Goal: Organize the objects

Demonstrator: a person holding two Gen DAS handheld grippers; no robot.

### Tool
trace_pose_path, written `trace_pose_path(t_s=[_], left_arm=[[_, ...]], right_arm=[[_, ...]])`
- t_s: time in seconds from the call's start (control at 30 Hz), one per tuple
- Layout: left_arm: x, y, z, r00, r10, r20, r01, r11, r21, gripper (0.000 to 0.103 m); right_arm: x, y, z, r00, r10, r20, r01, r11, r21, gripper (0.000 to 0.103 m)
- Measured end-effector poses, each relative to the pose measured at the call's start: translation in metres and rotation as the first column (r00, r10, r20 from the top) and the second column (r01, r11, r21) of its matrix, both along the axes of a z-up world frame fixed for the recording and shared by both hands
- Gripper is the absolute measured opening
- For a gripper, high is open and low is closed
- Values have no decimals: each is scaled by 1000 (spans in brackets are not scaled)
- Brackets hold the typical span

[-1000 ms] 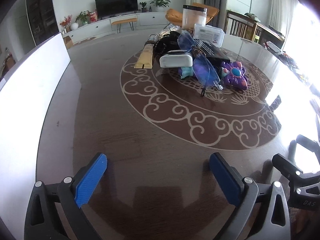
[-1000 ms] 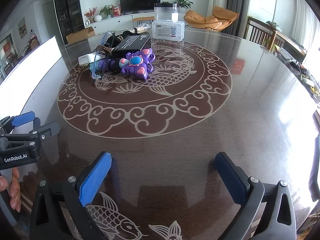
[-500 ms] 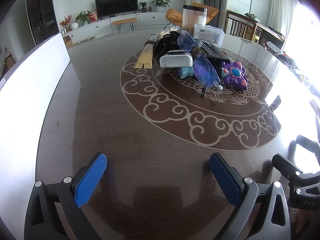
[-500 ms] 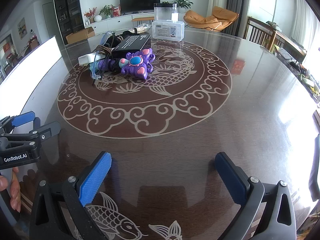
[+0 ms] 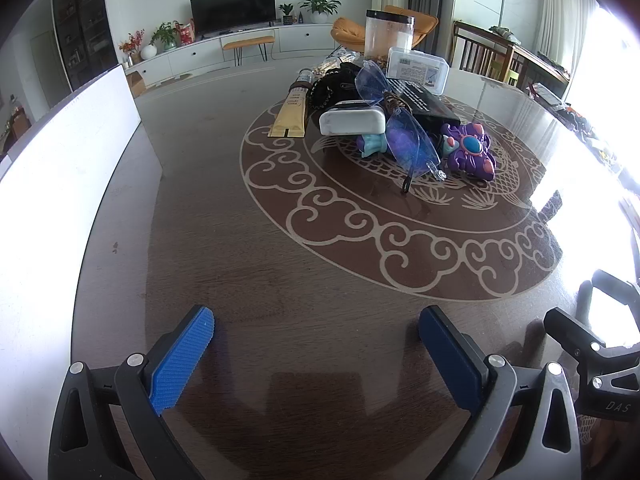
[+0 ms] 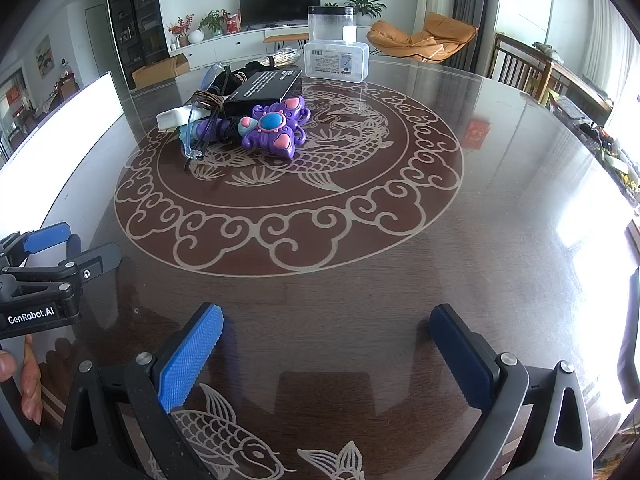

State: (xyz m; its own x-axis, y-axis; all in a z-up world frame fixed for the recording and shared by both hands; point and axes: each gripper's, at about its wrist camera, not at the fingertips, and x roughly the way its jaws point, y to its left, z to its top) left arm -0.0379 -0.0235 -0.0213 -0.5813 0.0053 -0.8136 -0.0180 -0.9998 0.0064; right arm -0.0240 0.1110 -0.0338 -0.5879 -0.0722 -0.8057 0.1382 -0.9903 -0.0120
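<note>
A heap of objects lies at the middle of the round dark table (image 5: 280,264): a purple toy (image 5: 470,150) (image 6: 276,126), blue-tinted glasses (image 5: 404,136) (image 6: 202,128), a white case (image 5: 352,120), a black box (image 6: 266,86), a gold tube (image 5: 290,114). A clear lidded box (image 6: 335,60) (image 5: 418,69) and a tall clear container (image 6: 331,23) (image 5: 389,34) stand behind it. My left gripper (image 5: 316,334) is open low near the table's front edge, far from the heap. My right gripper (image 6: 326,332) is open too, nothing between its fingers.
A white board (image 5: 60,184) stands along the table's left side. The other gripper's body (image 6: 44,280) with a hand (image 6: 24,384) shows at left in the right wrist view. Chairs (image 6: 528,68) and a TV cabinet (image 6: 256,40) stand beyond the table.
</note>
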Motion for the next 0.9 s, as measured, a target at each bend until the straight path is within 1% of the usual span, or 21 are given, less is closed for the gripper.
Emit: trace_pose_path(t_s=[0.1,0.23,0.4,0.73,0.77,0.83,0.9], left_arm=[[0,0,0,1000,-2,1,2,1000,0,103],[6,-8,2,999,-35,25,35,999,-4,103],[17,-26,0,1000,-6,4,6,1000,5,103],[15,-24,0,1000,8,0,-8,1000,-1,103],[15,-24,0,1000,8,0,-8,1000,-1,103],[15,-24,0,1000,8,0,-8,1000,-1,103],[15,-24,0,1000,8,0,-8,1000,-1,103]], right_arm=[[0,0,-1,1000,0,0,0,1000,0,103],[0,1,0,1000,1,0,-1,1000,-2,103],[0,0,-1,1000,0,0,0,1000,-1,103],[-4,0,0,1000,5,10,-5,1000,-1,103],[-8,0,1,1000,10,16,-10,1000,-15,103],[-16,-4,9,999,42,3,-41,996,-74,103],[-30,-17,22,996,86,-34,-88,993,-72,103]])
